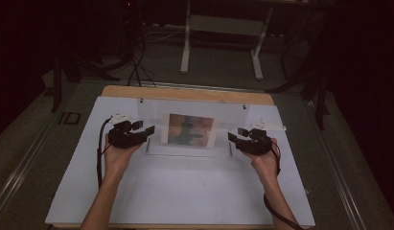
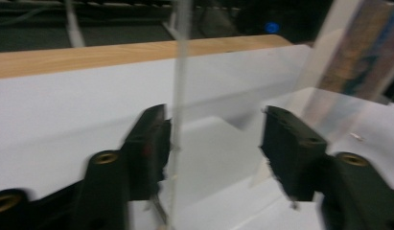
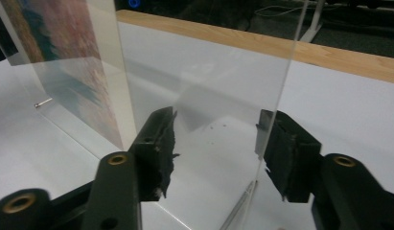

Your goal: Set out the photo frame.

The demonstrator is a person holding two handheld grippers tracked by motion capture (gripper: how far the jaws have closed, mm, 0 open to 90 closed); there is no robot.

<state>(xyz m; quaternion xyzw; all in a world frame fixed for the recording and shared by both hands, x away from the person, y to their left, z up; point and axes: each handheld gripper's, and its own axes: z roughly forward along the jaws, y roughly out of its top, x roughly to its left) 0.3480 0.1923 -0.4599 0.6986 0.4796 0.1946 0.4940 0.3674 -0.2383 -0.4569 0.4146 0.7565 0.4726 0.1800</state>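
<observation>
The colourful printed picture (image 1: pixel 191 129) inside the clear acrylic upright display stand (image 1: pixel 190 143) is blurred in the high view, so its subject cannot be made out beyond patches of orange, pink and dark blue-green; in both gripper views it is cut off by the frame edge. The stand's transparent panel is hard to trace against the white worktop (image 1: pixel 185 191), and it shows mostly by its edges and two small fasteners at its top corners. The room beyond the worktop's far wooden edge is dark. The stand sits on the far half of the worktop, about midway between its left and right edges. The left hand-held gripper (image 1: pixel 147 130) is at the stand's left edge with its jaws spread wide; in the left gripper view the panel's thin edge (image 2: pixel 178 96) runs up between them, close against the left jaw, though whether it touches is blurred, and well apart from the right one. The right hand-held gripper (image 1: pixel 235 135) is at the stand's right edge, jaws likewise wide apart; in the right gripper view the panel's edge (image 3: pixel 281 96) stands just beside the right jaw, and neither pad presses it.
</observation>
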